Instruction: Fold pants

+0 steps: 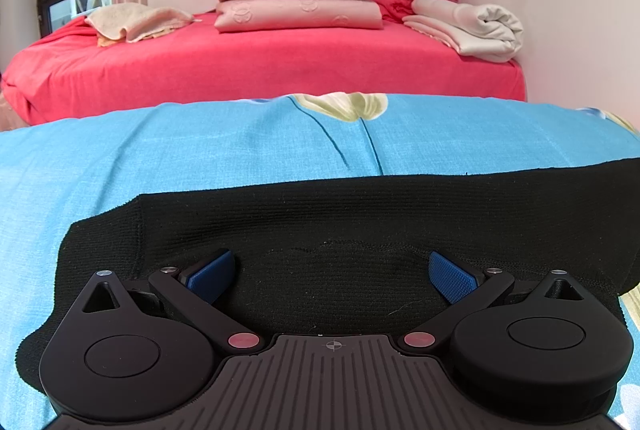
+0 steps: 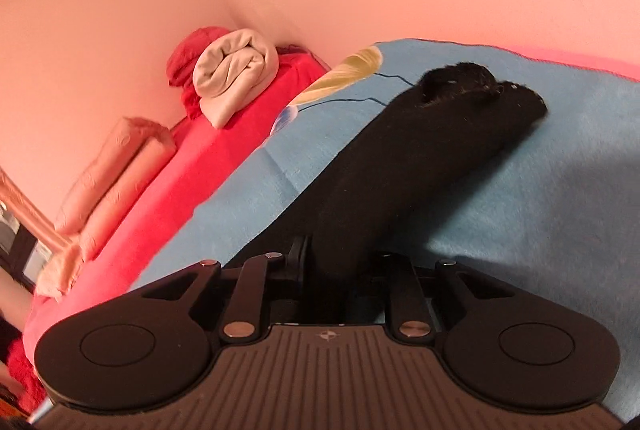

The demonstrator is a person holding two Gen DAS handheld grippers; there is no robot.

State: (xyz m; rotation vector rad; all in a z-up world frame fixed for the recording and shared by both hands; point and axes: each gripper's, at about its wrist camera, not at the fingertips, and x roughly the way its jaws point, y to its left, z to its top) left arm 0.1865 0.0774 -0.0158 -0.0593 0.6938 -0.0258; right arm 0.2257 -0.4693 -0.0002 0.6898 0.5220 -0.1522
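**Op 1:** Left hand-held gripper (image 1: 331,272) fills the bottom of my view, jaws spread wide, both blue pads (image 1: 212,272) bare and holding nothing. It sits low over the pants (image 1: 360,218), which lie flat across the blue sheet (image 1: 200,150) on the bed. Black fabric runs off to my right.

**Op 2:** Right hand-held gripper (image 2: 338,262) is clamped on the pants (image 2: 400,166). I see cloth pinched between the fingers, and the rest stretches away to a bunched end lying on the sheet (image 2: 560,170). My view is tilted, so I judge this end is raised.

**Op 1:** I only see 1 layer here and can't tell leg from waist. My worry: if you carry that end over while I'm not pinning anything, the whole garment may slide instead of creasing.

**Op 2:** Agreed. The knit looks thick and limp, so a shallow bite could slip out mid-swing. That bunched end could also fold in crooked.

**Op 1:** If I close here I might catch the sheet too.
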